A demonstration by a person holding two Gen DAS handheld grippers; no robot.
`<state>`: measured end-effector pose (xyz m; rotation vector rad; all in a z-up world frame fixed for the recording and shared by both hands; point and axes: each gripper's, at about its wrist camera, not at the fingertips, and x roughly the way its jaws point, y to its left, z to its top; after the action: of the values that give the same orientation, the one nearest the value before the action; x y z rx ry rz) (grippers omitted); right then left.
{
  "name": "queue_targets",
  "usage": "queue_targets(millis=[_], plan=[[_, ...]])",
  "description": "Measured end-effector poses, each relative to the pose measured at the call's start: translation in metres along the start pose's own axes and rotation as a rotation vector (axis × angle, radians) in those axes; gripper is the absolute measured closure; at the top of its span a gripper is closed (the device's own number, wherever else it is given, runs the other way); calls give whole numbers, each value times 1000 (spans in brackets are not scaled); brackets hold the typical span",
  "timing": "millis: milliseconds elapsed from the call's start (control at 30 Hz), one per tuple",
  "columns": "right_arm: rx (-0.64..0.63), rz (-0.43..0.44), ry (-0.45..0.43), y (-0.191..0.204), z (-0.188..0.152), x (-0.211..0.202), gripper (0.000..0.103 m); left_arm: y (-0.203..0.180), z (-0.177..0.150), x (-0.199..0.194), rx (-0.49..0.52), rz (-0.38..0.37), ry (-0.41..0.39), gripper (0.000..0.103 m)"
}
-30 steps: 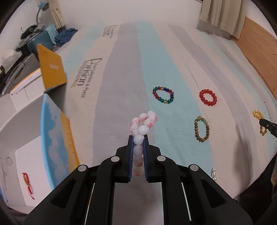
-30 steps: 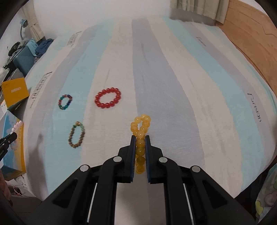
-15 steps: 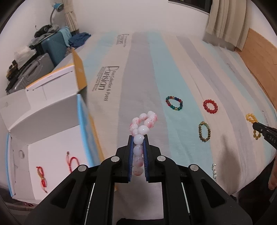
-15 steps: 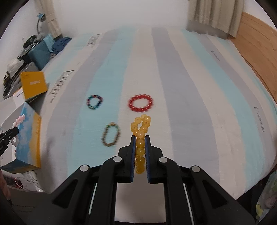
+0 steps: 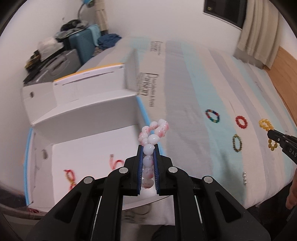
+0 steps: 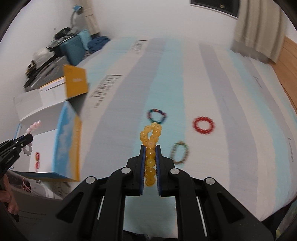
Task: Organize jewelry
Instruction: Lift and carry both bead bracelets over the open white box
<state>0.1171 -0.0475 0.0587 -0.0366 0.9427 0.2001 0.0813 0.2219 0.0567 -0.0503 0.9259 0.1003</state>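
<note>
White box (image 5: 89, 111) now nearer beneath left tongs (image 5: 148, 148), pink bracelet (image 5: 154, 129) still clamped.

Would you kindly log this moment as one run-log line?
left claw: shut on pink-white bracelet | right claw: shut on yellow bracelet | on bed: three bracelets | box: open

Home bedroom: striped bed (image 6: 213, 89), curtains (image 6: 259, 29), suitcases (image 5: 81, 44) by wall, desk lamp (image 6: 76, 11).

Each camera rides just behind its own jaws, tilted steeply down across the striped bed (image 5: 185, 103). The left looks over the open box (image 5: 83, 115), the right further along the bed; both share the box and loose bracelets (image 6: 203, 124).
</note>
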Motion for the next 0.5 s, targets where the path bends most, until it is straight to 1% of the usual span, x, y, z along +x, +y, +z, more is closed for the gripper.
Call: queue_targets(millis=[233, 500], plan=[[-81, 67, -8, 78, 6, -2, 94, 65, -15, -15, -69, 47, 4, 93], [-170, 154, -18, 164, 7, -6, 94, 128, -29, -29, -132, 105, 13, 93]])
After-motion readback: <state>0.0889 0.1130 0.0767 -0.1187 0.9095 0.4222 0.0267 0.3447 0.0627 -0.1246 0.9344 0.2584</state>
